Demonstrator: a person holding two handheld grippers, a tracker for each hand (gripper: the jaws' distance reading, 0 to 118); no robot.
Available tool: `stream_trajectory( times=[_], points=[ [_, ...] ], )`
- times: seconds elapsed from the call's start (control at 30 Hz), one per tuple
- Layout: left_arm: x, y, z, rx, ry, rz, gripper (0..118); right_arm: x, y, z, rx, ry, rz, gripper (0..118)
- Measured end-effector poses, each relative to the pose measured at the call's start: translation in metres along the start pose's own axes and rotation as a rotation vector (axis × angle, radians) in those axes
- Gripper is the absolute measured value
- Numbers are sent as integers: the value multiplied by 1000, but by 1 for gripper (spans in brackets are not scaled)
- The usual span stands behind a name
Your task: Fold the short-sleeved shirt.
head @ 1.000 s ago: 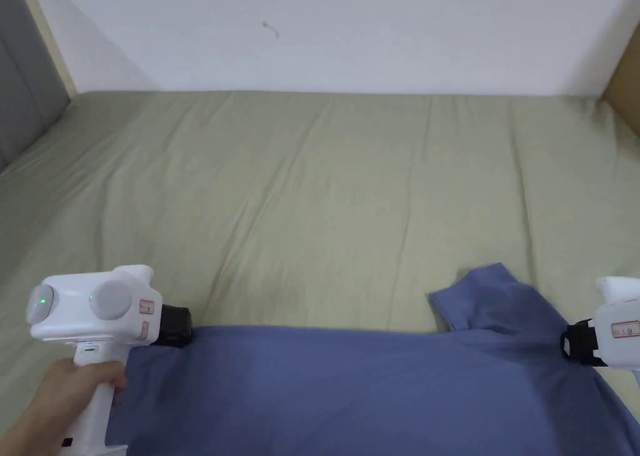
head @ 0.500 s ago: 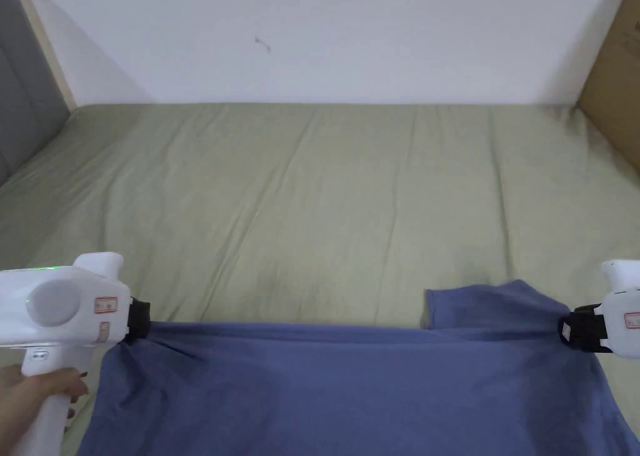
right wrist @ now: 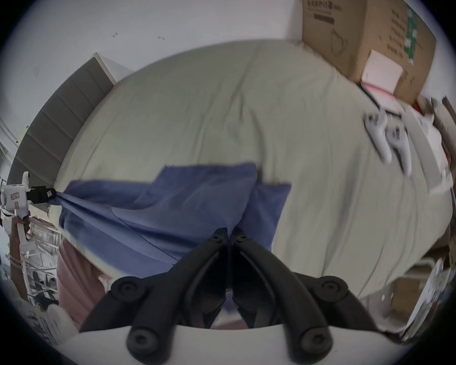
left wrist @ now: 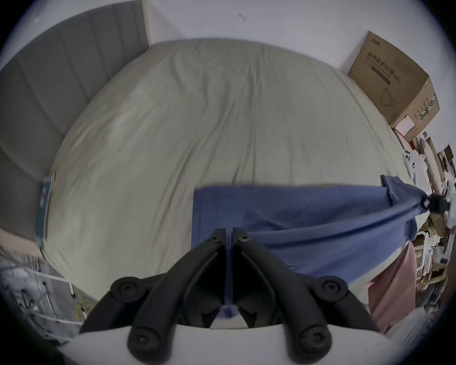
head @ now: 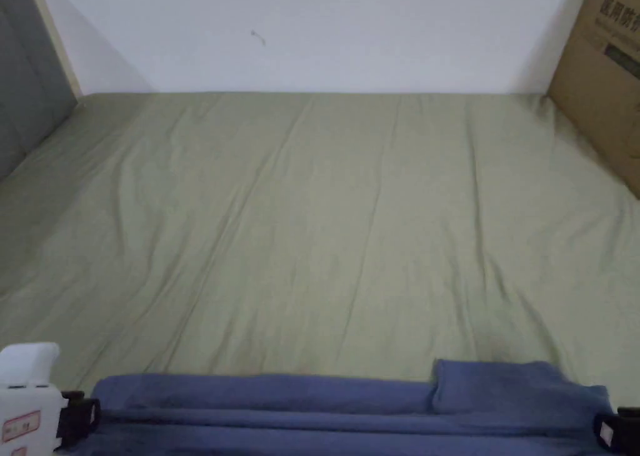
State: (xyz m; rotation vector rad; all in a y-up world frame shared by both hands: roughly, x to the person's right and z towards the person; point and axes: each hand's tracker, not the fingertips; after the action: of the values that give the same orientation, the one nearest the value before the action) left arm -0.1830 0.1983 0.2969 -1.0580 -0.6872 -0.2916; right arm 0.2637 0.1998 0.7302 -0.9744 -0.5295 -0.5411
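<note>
A blue short-sleeved shirt [head: 312, 407] is stretched taut across the near edge of the bed, with a sleeve [head: 500, 382] lying at the right. My left gripper [head: 94, 413] is shut on the shirt's left end at the bottom left of the head view. In the left gripper view its jaws [left wrist: 229, 232] pinch blue cloth [left wrist: 300, 212]. My right gripper [head: 600, 431] is shut on the shirt's right end at the bottom right corner. In the right gripper view the jaws [right wrist: 229, 232] close on the shirt [right wrist: 169, 207].
The green bedsheet [head: 325, 226] reaches back to a white wall. A cardboard box [head: 603, 69] stands at the far right and a grey headboard [head: 25, 88] at the left. White controllers [right wrist: 387, 139] and clutter lie on the bed's right side. Pink cloth [left wrist: 395, 278] hangs below the bed edge.
Both grippers have pulled the shirt toward the near edge of the bed and apart, stretching it taut. The head camera has tilted, so the shirt sits lower in the picture.
</note>
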Motion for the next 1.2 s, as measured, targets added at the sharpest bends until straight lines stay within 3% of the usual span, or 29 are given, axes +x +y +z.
stream_trajectory(
  times=[0.17, 0.23, 0.27, 0.3, 0.33, 0.37, 0.4, 0.5, 0.57, 0.6, 0.63, 0.67, 0.7, 0.77, 0.83, 0.9, 0.93, 0.97, 1.0, 1.03, 1.07, 1.13, 1.2],
  points=[
    [-1, -36, -7, -36, -2, 29, 3, 12, -57, -9, -54, 2, -101, 2],
    [-3, -40, -9, -41, -6, 34, 10, 14, -64, -12, -37, -1, -131, 4],
    [-3, -40, -8, -36, 6, 44, 23, 13, -65, -12, -31, -7, -137, 12],
    [-6, -39, -10, -36, 28, 49, 43, 9, -63, -11, -36, -25, -132, 33],
    [-8, -38, -7, -29, 43, 52, 71, 5, -61, -10, -36, -93, -91, 70],
    [-10, -37, -3, -9, 51, 60, 89, 0, -59, -7, -27, -129, -50, 83],
    [-12, -36, 3, 7, 43, 66, 98, -6, -56, -1, -1, -132, -14, 82],
    [-19, -29, 21, 76, 6, 118, 98, -21, -42, 11, 49, -112, 17, 82],
    [-17, -26, 30, 93, -21, 147, 93, -32, -33, 16, 94, -103, 28, 80],
    [-17, -27, 32, 102, -44, 161, 79, -41, -28, 16, 124, -83, 27, 74],
    [-17, -28, 33, 110, -50, 171, 40, -48, -24, 14, 136, -73, 27, 54],
    [-17, -28, 31, 103, -62, 174, 4, -60, -22, 12, 144, -95, 20, 24],
    [-14, -31, 27, 89, -53, 178, 0, -73, -20, 6, 162, -140, 26, 0],
    [-16, -36, 21, 77, -40, 179, 0, -95, -22, -6, 185, -158, 58, 0],
    [-21, -44, 21, 73, -61, 214, 0, -115, -22, -22, 133, -85, 108, 0],
    [-32, -49, 21, 82, -88, 291, 1, -134, -25, -33, 134, -85, 113, 0],
    [-37, -51, 21, 89, -98, 315, 11, -133, -23, -40, 124, -75, 126, 0],
    [-44, -54, 21, 95, -123, 355, 32, -140, -23, -44, 119, -70, 133, 0],
    [-52, -57, 21, 88, -144, 402, 62, -148, -23, -47, 115, -61, 139, 0],
    [-60, -59, 19, 70, -149, 440, 62, -155, -23, -49, 105, -35, 158, 0],
    [-66, -61, 16, 64, -167, 472, 72, -157, -21, -53, 100, -24, 169, 0],
    [-75, -68, 4, 52, -222, 528, 115, -168, -18, -58, 95, -12, 188, 0],
    [-81, -73, -4, 56, -271, 583, 115, -175, -16, -62, 90, -5, 203, 0]
  ],
)
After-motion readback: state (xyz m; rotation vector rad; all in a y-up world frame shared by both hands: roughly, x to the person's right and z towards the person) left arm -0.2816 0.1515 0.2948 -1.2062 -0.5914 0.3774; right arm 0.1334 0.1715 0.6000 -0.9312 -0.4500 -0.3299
